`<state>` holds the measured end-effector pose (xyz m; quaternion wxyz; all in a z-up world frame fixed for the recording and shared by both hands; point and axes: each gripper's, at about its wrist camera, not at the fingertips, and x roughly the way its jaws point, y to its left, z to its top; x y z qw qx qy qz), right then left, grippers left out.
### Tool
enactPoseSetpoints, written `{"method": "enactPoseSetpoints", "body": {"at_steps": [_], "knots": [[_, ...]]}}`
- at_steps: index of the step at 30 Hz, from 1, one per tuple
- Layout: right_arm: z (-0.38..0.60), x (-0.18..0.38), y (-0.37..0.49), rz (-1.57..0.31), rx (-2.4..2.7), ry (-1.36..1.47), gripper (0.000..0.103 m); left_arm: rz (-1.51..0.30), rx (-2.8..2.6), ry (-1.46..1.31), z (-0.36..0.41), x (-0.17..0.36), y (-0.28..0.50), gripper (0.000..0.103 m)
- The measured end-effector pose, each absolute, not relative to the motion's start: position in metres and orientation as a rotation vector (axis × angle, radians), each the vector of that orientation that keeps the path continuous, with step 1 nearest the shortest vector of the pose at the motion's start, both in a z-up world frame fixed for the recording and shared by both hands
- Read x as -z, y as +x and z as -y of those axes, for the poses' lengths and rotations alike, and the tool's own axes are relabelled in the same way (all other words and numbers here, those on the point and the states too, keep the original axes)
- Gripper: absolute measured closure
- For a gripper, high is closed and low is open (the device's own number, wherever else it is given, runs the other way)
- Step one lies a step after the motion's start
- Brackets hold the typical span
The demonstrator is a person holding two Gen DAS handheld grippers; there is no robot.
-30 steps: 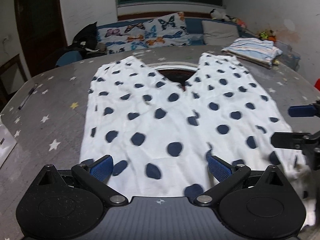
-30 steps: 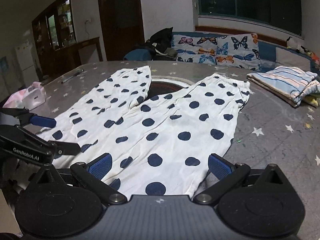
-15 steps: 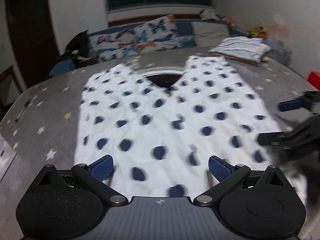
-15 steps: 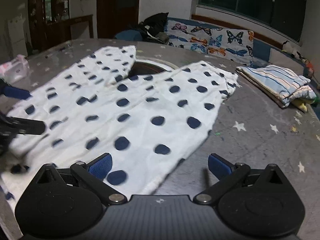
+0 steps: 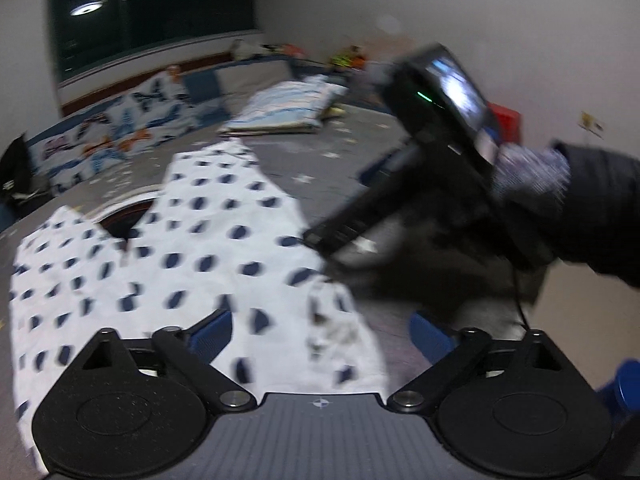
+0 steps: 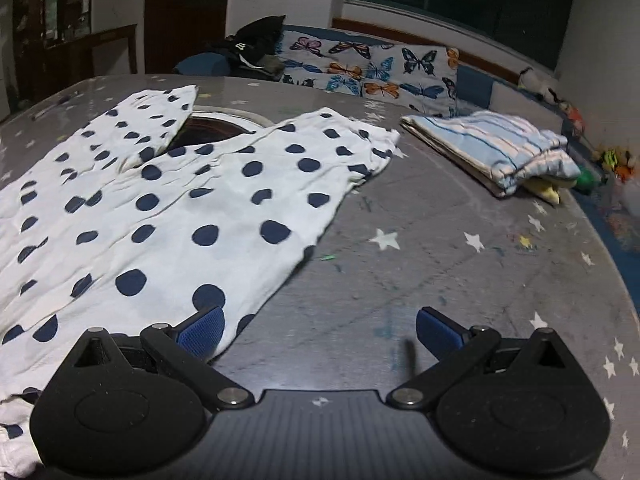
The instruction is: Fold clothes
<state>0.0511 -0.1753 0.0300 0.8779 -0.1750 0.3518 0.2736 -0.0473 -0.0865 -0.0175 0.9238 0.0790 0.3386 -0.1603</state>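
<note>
White trousers with dark blue dots (image 6: 208,200) lie spread flat on the grey star-patterned table (image 6: 440,272), both legs pointing away; they also show in the left wrist view (image 5: 200,248). My left gripper (image 5: 322,330) is open and empty above the trousers' near right edge. My right gripper (image 6: 319,330) is open and empty, its left pad over the trousers' right edge and its right pad over bare table. In the left wrist view the right gripper's body and the gloved hand (image 5: 532,176) holding it fill the right side, blurred.
A folded blue-striped garment (image 6: 496,148) lies at the table's far right; it also shows in the left wrist view (image 5: 284,108). A round dark opening (image 6: 212,128) sits between the trouser legs. Butterfly-print cushions (image 6: 372,72) and dark clothes (image 6: 252,48) lie beyond the table.
Both grippers have swung to the right. The left wrist view has turned toward the right gripper, which now looms close. The left gripper has left the right wrist view. The trousers have not moved.
</note>
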Motion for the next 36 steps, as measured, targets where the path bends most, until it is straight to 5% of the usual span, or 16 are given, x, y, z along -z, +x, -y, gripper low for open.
{"method": "enactPoseSetpoints", "body": {"at_steps": [10,16,27,36], "knots": [[0.190,-0.042,0.069,-0.723,-0.575,-0.289,0.001,-0.777,0.375,0.225,0.102,0.041,-0.038,0.049],[0.194,-0.054,0.102,-0.738,-0.579,-0.159,0.014,-0.778,0.401,0.168,0.089,0.035,-0.035,0.088],[0.165,-0.048,0.191,-0.795,-0.564,-0.061,0.045,-0.778,0.447,0.064,0.066,0.023,-0.028,0.090],[0.133,-0.036,0.252,-0.804,-0.564,-0.070,0.053,-0.783,0.459,-0.013,0.052,0.021,-0.019,0.092]]}}
